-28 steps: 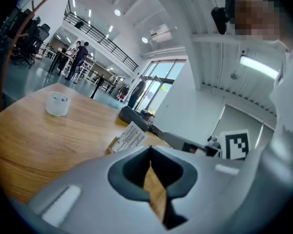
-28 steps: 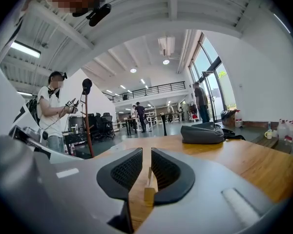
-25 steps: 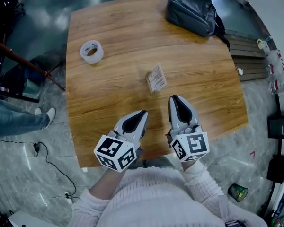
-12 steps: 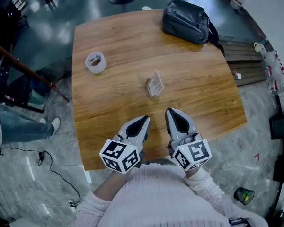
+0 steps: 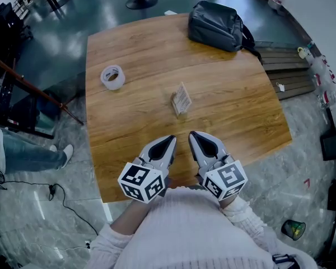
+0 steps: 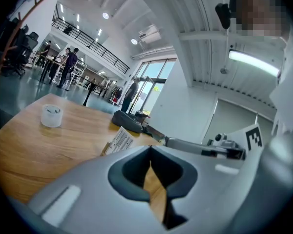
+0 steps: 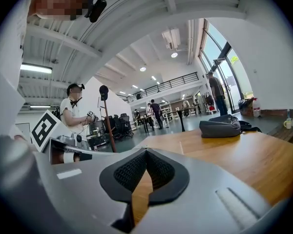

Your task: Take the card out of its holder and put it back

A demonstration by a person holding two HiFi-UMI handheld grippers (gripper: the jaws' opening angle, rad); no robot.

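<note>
A white printed card (image 5: 182,98) stands upright in its small holder (image 5: 177,109) at the middle of the wooden table (image 5: 241,105). Both grippers hover over the table's near edge, well short of the card. My left gripper (image 5: 170,139) is shut with nothing in it, and so is my right gripper (image 5: 194,135); their tips angle toward each other. In the left gripper view the card (image 6: 118,139) shows just above the closed jaws of the left gripper (image 6: 150,149). In the right gripper view the right gripper (image 7: 146,151) shows closed, and no card is visible.
A roll of clear tape (image 5: 112,77) lies at the table's left. A dark grey bag (image 5: 217,24) sits at the far right corner. A person's jeans-clad leg (image 5: 22,153) stands on the floor to the left. Cables run across the floor.
The right gripper has drawn back toward the near edge and swung left, closer to the left gripper. The head view has shifted slightly. The card has not moved.
</note>
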